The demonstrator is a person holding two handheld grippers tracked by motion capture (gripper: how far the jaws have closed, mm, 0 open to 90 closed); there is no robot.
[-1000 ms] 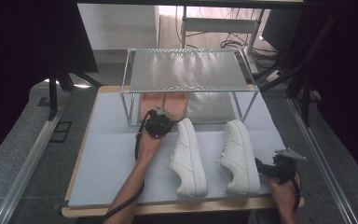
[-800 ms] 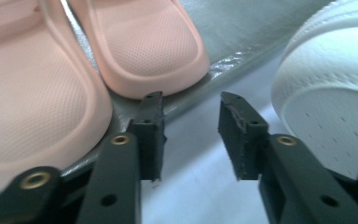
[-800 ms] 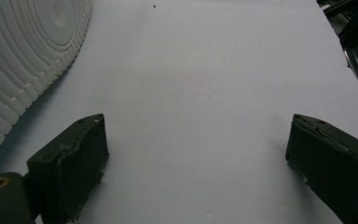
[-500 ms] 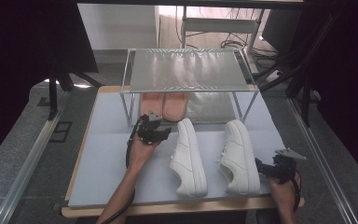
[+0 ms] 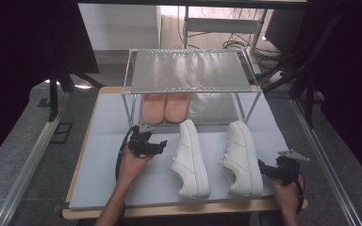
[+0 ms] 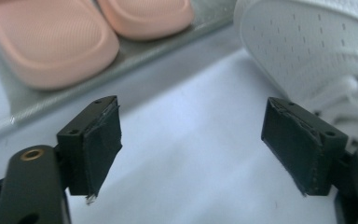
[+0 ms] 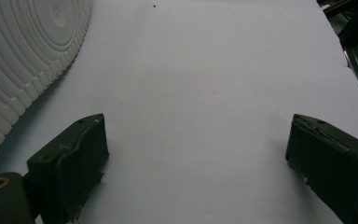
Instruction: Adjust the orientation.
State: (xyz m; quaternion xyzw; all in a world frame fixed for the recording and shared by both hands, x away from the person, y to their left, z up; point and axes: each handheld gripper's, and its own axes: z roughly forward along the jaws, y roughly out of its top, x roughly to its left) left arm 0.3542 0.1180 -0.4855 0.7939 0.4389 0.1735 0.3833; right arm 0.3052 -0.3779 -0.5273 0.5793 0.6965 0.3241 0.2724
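Note:
Two white sneakers lie side by side on the mat, the left sneaker [image 5: 191,157] and the right sneaker [image 5: 240,157], toes toward the rack. A pair of pink slippers [image 5: 165,107] sits on the rack's lower shelf. My left gripper [image 5: 153,145] is open just left of the left sneaker, nothing between its fingers. In the left gripper view, my gripper [image 6: 193,116] faces the slippers [image 6: 42,42] and the sneaker's toe [image 6: 307,42]. My right gripper [image 5: 269,170] is open beside the right sneaker's heel. In the right gripper view, my gripper [image 7: 196,135] has the ribbed sole [image 7: 23,56] at its left.
A metal two-level rack [image 5: 188,70] stands at the back of the pale mat [image 5: 103,141]. Its top shelf is bare. The table's wooden front edge [image 5: 169,211] runs below the sneakers. Dark frame rails run along both sides.
My left gripper has drawn back from the rack's lower shelf toward the person and slightly left. The right gripper and both sneakers have stayed put.

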